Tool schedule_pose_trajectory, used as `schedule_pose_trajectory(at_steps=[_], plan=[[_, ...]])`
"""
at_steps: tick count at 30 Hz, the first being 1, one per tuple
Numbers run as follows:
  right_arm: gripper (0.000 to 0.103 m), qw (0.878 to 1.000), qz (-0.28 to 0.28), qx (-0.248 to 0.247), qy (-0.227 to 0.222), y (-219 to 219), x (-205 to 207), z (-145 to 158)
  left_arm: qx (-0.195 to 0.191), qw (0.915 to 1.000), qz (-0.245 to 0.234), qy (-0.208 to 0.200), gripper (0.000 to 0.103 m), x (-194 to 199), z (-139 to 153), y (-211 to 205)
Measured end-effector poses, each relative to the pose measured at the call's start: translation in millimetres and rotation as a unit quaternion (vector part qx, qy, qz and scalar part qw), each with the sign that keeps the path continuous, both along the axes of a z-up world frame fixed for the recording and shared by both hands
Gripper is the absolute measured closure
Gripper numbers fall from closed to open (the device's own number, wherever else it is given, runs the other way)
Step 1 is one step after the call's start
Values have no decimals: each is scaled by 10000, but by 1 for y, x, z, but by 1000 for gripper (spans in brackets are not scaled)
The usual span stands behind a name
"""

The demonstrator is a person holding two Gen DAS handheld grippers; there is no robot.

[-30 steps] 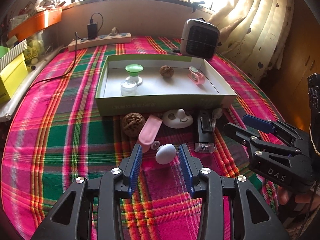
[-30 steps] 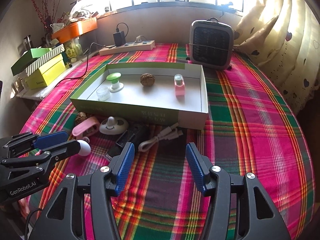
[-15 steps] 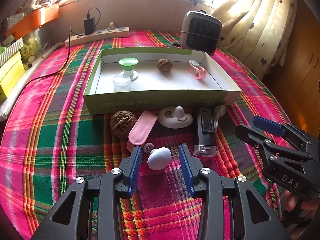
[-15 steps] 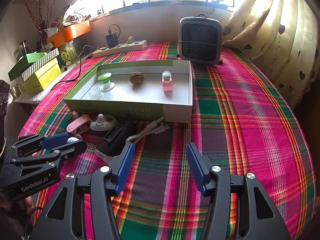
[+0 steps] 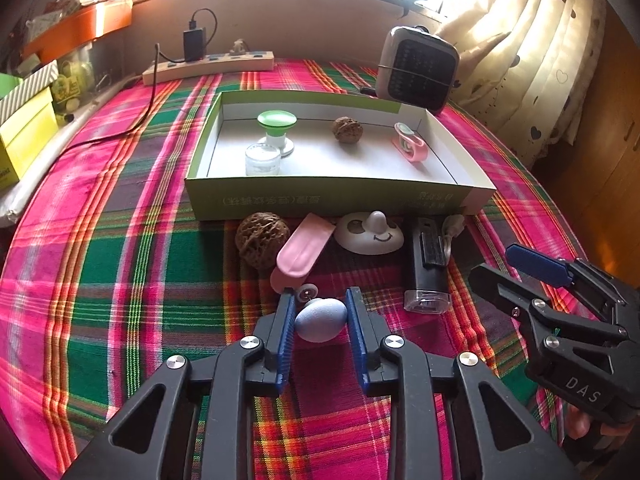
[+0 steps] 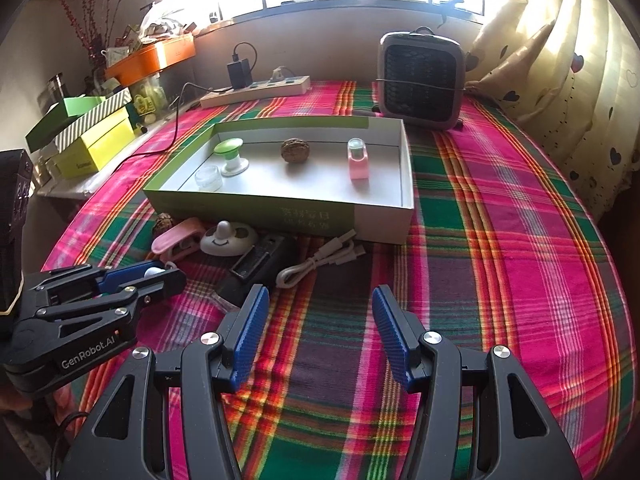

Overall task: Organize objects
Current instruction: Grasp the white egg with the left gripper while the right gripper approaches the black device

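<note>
My left gripper (image 5: 320,320) is shut on a pale blue egg (image 5: 320,319) just above the plaid cloth; the egg shows as a white spot between its fingers in the right wrist view (image 6: 154,273). In front of the green-and-white box (image 5: 332,200) lie a walnut (image 5: 262,238), a pink clip (image 5: 304,250), a white smiley disc (image 5: 370,234), a black device (image 5: 428,264) and a white cable (image 6: 320,262). The box holds a green-topped spool (image 5: 276,130), a clear jar (image 5: 262,159), a walnut (image 5: 347,129) and a pink bottle (image 5: 410,146). My right gripper (image 6: 316,328) is open and empty above the cloth.
A grey heater (image 6: 422,80) stands behind the box at the right. A power strip (image 6: 256,90) with a charger lies at the back. Yellow and green boxes (image 6: 92,136) sit at the left edge. Curtains (image 6: 560,60) hang at the right.
My left gripper's fingers closed in on the blue egg and now grip it. The right gripper shifted slightly and stayed open.
</note>
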State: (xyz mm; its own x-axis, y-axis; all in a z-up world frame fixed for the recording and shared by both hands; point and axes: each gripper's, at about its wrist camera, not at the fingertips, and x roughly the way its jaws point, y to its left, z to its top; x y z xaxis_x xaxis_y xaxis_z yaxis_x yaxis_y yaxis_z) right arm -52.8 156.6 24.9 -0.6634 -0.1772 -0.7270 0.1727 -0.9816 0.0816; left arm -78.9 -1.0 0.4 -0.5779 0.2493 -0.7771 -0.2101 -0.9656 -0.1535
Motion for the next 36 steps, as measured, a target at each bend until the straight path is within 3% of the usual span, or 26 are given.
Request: schedule_pose_trajectory(at_steps=[20,28,36], plan=[[49,9992,217,-298,121,-28,0,3,105,9998,146,22,80,6,-2,-23],[60,9986,387,-359,51,-40,-7,0,140,9998,148,22,80,6,-2,-25],[62,9992,272,-298,-74,-40,-14,-5,158,9998,126,31,80,6,-2,-26]])
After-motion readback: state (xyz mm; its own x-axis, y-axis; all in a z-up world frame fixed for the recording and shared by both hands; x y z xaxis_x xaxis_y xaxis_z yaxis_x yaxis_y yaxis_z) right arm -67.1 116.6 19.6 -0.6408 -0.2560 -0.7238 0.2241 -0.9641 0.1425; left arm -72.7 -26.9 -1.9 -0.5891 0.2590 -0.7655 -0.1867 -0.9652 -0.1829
